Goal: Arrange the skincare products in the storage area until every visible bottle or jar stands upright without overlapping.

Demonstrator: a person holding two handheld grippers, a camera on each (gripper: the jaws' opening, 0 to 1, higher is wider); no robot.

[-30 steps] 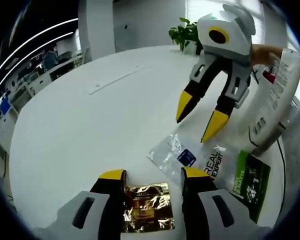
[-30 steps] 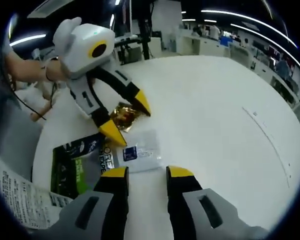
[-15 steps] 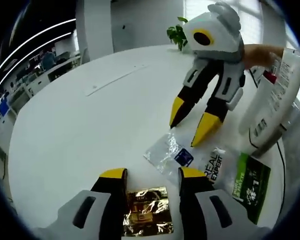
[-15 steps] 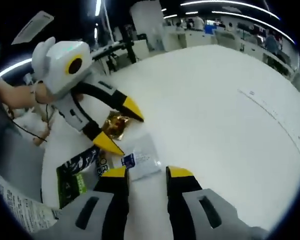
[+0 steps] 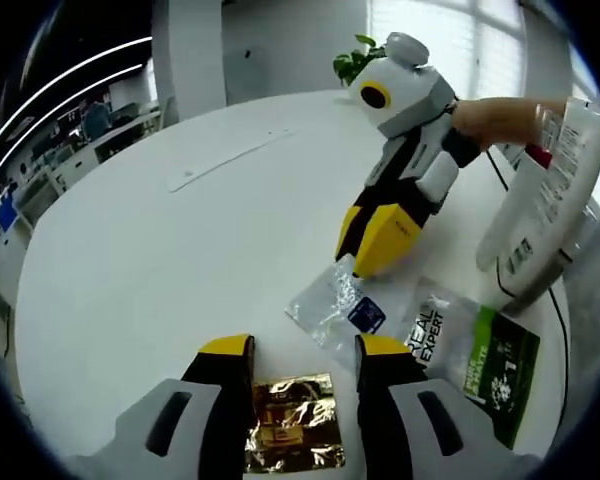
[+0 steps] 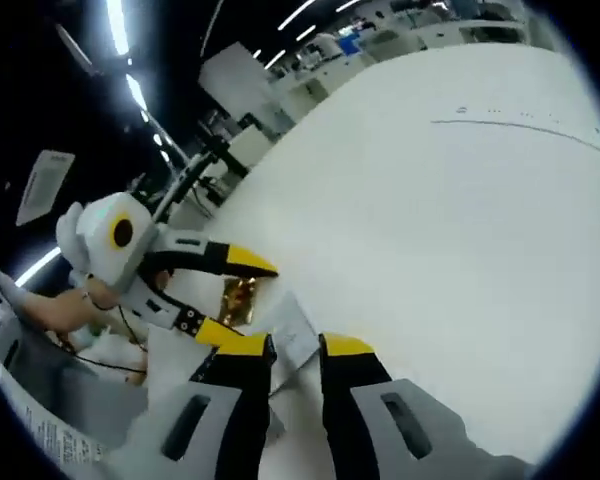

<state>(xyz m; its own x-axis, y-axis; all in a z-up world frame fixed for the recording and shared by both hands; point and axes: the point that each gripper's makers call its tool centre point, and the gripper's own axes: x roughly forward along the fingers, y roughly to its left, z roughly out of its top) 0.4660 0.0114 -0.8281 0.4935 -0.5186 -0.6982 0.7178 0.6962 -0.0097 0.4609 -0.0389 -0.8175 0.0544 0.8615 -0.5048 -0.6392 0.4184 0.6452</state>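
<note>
Left gripper jaws wide, straddling gold sachet. Beside it: clear sachet, then green sachet. Right gripper jaws narrow, tips at clear sachet's edge.

1. A gold foil sachet lies flat on the white table, crinkled and shiny.
2. A clear sachet with a small blue label lies flat just beyond it.
3. A white-and-green sachet printed "EXPERT" lies flat, its edge overlapping the clear one.
</note>
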